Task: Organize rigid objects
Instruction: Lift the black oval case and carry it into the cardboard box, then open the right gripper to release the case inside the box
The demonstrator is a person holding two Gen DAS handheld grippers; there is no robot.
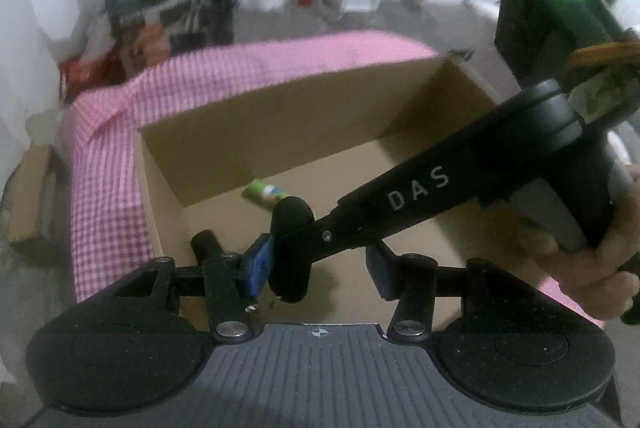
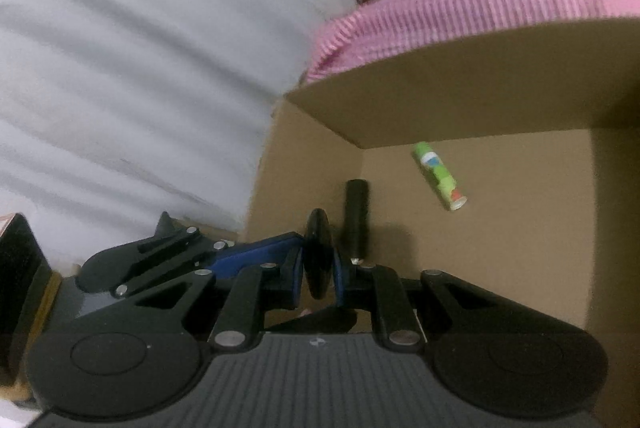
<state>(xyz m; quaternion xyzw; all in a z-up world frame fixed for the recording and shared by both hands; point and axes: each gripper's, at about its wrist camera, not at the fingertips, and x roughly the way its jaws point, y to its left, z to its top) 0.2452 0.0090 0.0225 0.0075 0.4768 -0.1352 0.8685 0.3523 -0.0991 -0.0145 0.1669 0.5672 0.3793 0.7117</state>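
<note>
Stiffness looks like the main trait of the black disc: a hard, smooth, thin-edged piece that should not give under pressure but could slip or swivel if held near its rim. The right claw is pinching it across its two flat faces, blue pads on either side, low inside the cardboard box. That seems the sound place to hold it. A black rod stands just beside the disc; I cannot tell whether the two are joined. If they are, the piece is probably heavier on one side and may twist in the grip.

The left claw is spread wide, its left pad just beside the disc, its right pad well apart from it, pinching nothing.

A green tube lies on its side on the box floor near the far wall, apart from the disc; it is round and likely to roll if nudged.

Room is tight: both tools crowd the near-left corner, and the box walls hem in any sideways swing. The floor to the right is open. A pink checked cloth covers the desk around the box.
</note>
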